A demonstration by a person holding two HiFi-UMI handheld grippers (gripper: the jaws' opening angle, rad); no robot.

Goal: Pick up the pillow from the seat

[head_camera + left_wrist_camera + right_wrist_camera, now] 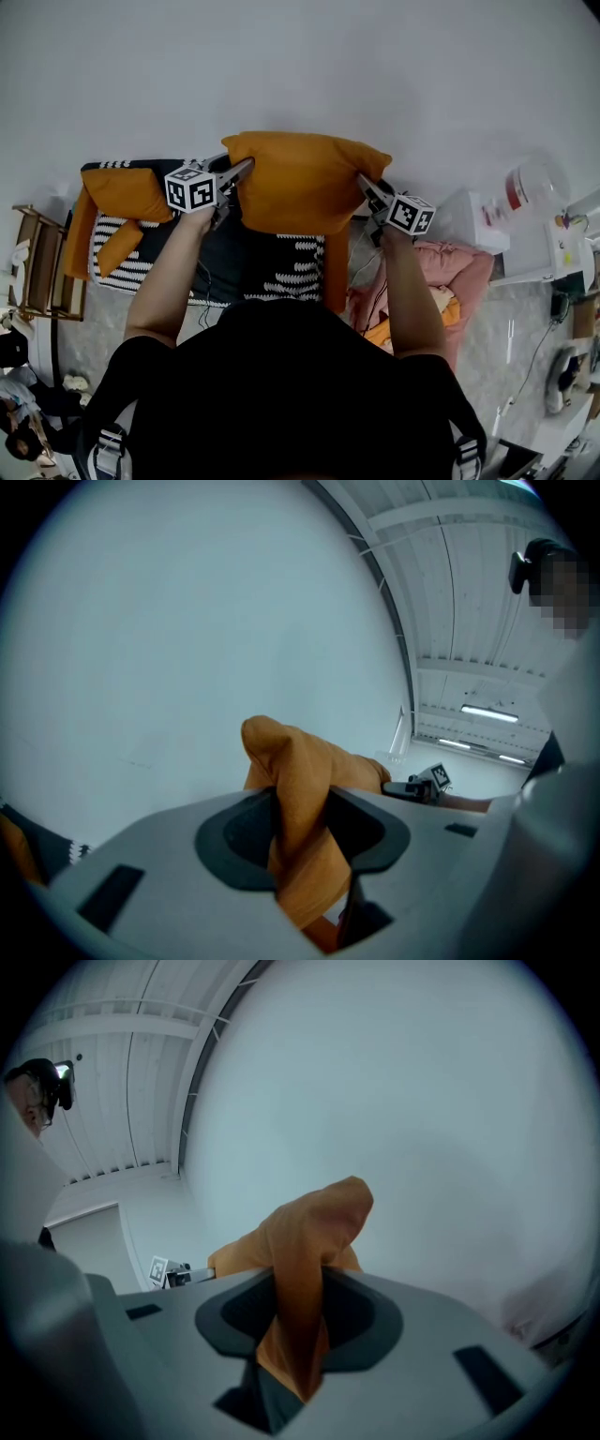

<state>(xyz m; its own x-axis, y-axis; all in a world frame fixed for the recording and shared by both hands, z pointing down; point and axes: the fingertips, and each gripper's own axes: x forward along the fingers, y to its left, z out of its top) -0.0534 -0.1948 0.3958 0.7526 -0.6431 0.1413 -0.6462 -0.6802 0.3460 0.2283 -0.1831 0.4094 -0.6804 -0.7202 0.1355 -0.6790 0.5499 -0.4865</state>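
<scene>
An orange pillow (pixel 302 181) hangs in the air above the seat, stretched between my two grippers. My left gripper (pixel 246 169) is shut on its left corner, and the pinched orange cloth (pixel 298 803) fills the gap between the jaws in the left gripper view. On the other side, my right gripper (pixel 364 183) is shut on the right corner, with a fold of the pillow (pixel 305 1269) squeezed between its jaws. The seat (pixel 272 267) below is dark with black-and-white striped cloth.
A second orange pillow (pixel 127 192) and a smaller orange cushion (pixel 119 246) lie on the seat's left part. A wooden chair (pixel 42 267) stands at far left. Pink bedding (pixel 450 281) lies on the floor at right, near a white cabinet (pixel 511 239). A white wall is behind.
</scene>
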